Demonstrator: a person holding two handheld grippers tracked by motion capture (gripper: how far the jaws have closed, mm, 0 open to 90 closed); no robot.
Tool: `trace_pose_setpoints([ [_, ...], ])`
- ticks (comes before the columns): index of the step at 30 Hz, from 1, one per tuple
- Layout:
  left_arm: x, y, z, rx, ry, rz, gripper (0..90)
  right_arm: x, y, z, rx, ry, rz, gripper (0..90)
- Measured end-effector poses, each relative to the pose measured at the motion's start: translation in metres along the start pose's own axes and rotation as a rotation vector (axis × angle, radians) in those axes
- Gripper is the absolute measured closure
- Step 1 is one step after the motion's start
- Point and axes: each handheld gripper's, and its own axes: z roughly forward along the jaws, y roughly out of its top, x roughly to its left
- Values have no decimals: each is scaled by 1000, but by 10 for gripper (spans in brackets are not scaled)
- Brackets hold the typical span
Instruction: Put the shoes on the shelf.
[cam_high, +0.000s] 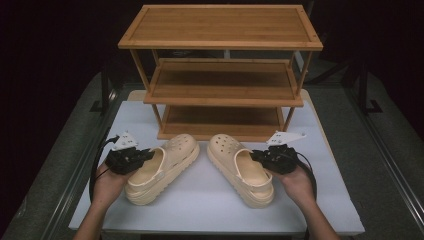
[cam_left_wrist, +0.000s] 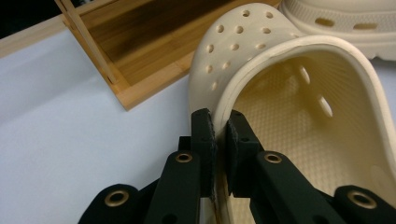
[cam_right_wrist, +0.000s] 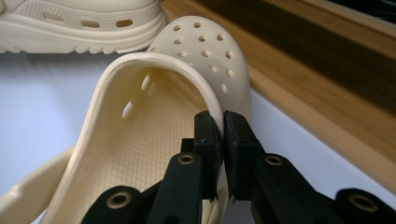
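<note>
1. Two cream clogs lie on the white table (cam_high: 210, 200), in the lower middle of the high view, toes toward the rack and heels toward the person.
2. The left clog (cam_high: 162, 167) is left of centre and the right clog (cam_high: 240, 167) is right of centre. Their toes lean toward each other but stay apart.
3. The left gripper (cam_left_wrist: 220, 128) has its jaws pressed together on the outer side wall of the left clog, one jaw inside the opening and one outside.
4. The right gripper (cam_right_wrist: 220, 128) is clamped in the same way on the outer side wall of the right clog.
5. A hand holds each gripper at the lower left and lower right of the high view: the left hand (cam_high: 107, 182) and the right hand (cam_high: 297, 182).
6. Behind the clogs, in the upper middle of the frame, stands a wooden shoe rack (cam_high: 222, 30) with three shelves. All three shelves are bare.
7. The bottom shelf (cam_high: 222, 122) is near the toes of the clogs.
</note>
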Motion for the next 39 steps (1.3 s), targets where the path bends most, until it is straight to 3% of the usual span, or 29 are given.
trace_pose_setpoints([
  [8, -4, 21, 24, 3, 34, -10, 836, -21, 9, -3, -23, -94, 21, 840],
  [14, -7, 43, 44, -36, 54, -16, 835, -38, 16, 1, -38, -138, 44, 839],
  [23, -11, 63, 76, -57, 127, -12, 836, -51, 28, 19, -48, -183, 47, 839],
  [27, -9, 68, 89, -66, 168, -37, 835, -54, 33, 27, -41, -202, 44, 839],
  [34, -10, 78, 107, -63, 231, -27, 835, -62, 38, 44, -38, -242, 56, 839],
  [39, -12, 82, 119, -58, 246, -33, 833, -66, 39, 56, -37, -258, 71, 838],
])
